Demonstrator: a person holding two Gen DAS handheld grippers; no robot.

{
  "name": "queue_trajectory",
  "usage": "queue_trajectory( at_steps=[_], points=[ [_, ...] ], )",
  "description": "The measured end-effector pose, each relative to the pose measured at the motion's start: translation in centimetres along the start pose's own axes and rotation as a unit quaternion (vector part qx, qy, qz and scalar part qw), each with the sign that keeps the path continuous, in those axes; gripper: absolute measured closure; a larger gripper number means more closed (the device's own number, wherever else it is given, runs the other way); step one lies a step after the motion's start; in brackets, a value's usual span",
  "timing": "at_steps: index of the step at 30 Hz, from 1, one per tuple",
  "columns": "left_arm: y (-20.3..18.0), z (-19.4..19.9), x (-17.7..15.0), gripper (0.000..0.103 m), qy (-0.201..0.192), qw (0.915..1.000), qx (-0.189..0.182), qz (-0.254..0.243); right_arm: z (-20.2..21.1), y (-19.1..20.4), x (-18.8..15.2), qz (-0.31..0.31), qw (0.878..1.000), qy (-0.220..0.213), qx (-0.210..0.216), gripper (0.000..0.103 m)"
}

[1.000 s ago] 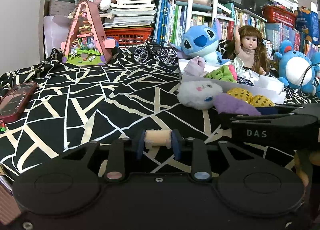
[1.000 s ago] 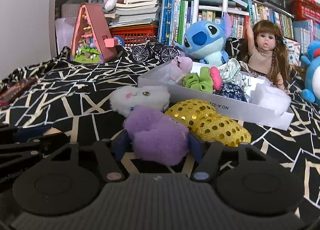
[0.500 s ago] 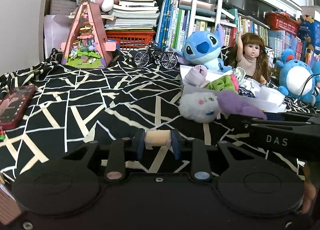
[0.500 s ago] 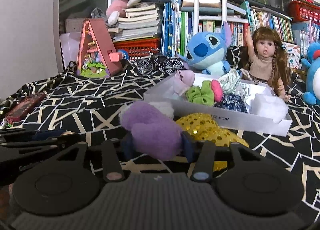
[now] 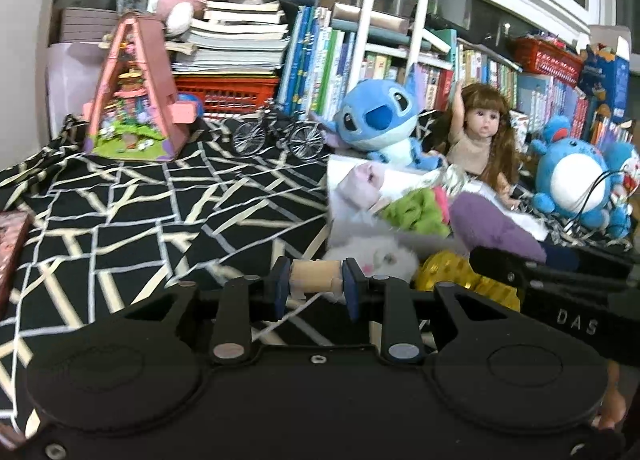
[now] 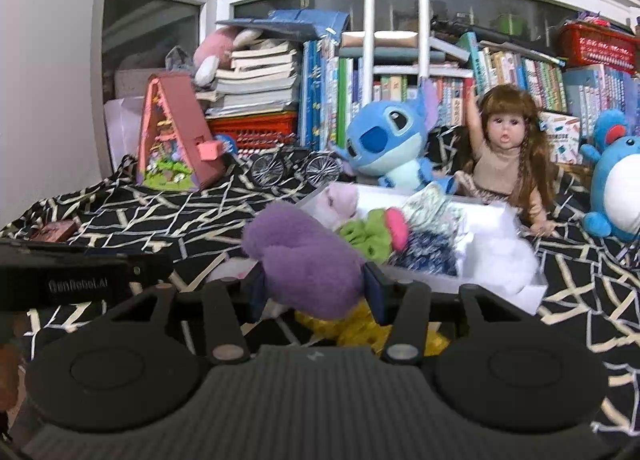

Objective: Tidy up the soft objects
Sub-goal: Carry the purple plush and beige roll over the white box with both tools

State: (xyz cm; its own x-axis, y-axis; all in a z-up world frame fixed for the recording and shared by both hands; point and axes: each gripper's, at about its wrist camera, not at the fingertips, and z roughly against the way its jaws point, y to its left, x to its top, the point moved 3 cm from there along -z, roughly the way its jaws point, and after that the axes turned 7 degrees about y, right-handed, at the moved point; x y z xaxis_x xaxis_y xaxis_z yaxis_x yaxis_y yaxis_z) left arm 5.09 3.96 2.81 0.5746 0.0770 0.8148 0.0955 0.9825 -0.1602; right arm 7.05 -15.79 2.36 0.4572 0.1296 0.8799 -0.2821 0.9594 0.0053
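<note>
Through the left wrist view, the left claw (image 5: 316, 287) is clenched on a small pale wooden spool-shaped cylinder (image 5: 316, 278), pinched by its two ends between the blue pads, probably so that it cannot roll free while carried. Just beyond this claw lies a fluffy white plush ball with a stitched face (image 5: 374, 256) on the black tabletop cloth with cream lines (image 5: 120, 220); past it and to its right stands the shallow white cardboard box (image 5: 336, 196), where soft things are collected. To the right, the other tool reaches in with a fuzzy purple plush toy (image 5: 492, 228), above a yellow sequinned soft piece (image 5: 460, 274). Through the right wrist view, the right claw (image 6: 314, 290), whose jaws have just been closing, is grasping that purple toy (image 6: 308, 260), its pile bulging up between the pads, held off the cloth so it can clear the box wall. The box (image 6: 520, 292) sits ahead and to the right of this claw, already holding a green ruffled fabric piece (image 6: 368, 236) and a blue patterned one (image 6: 428, 252); the toy appears bound there next.
</note>
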Motion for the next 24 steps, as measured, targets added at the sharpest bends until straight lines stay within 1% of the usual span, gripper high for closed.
queue_trajectory(
  at_steps=[4,9,17,20,24],
  points=[
    [-0.8,-0.8,2.5,0.076,-0.001,0.9999,-0.015,-0.003,-0.3,-1.7,1.2,-0.008,1.0,0.004,-0.01,0.049],
    [-2.2,-2.4,5.2,0.076,0.003,0.9993,-0.035,-0.008,-1.1,-4.1,2.3,-0.028,0.999,0.02,-0.025,0.049],
    [-4.7,-6.2,7.7,0.076,0.017,0.9978,-0.059,-0.024,-3.1,-7.9,2.5,-0.052,0.996,0.063,-0.043,0.049],
    [-5.7,-8.1,8.1,0.076,0.033,0.9963,-0.067,-0.043,-3.8,-9.2,2.4,-0.056,0.994,0.082,-0.05,0.049],
    [-6.3,-11.2,8.5,0.076,0.079,0.9926,-0.079,-0.048,-4.8,-10.8,2.6,-0.06,0.992,0.105,-0.046,0.049]
  ],
)
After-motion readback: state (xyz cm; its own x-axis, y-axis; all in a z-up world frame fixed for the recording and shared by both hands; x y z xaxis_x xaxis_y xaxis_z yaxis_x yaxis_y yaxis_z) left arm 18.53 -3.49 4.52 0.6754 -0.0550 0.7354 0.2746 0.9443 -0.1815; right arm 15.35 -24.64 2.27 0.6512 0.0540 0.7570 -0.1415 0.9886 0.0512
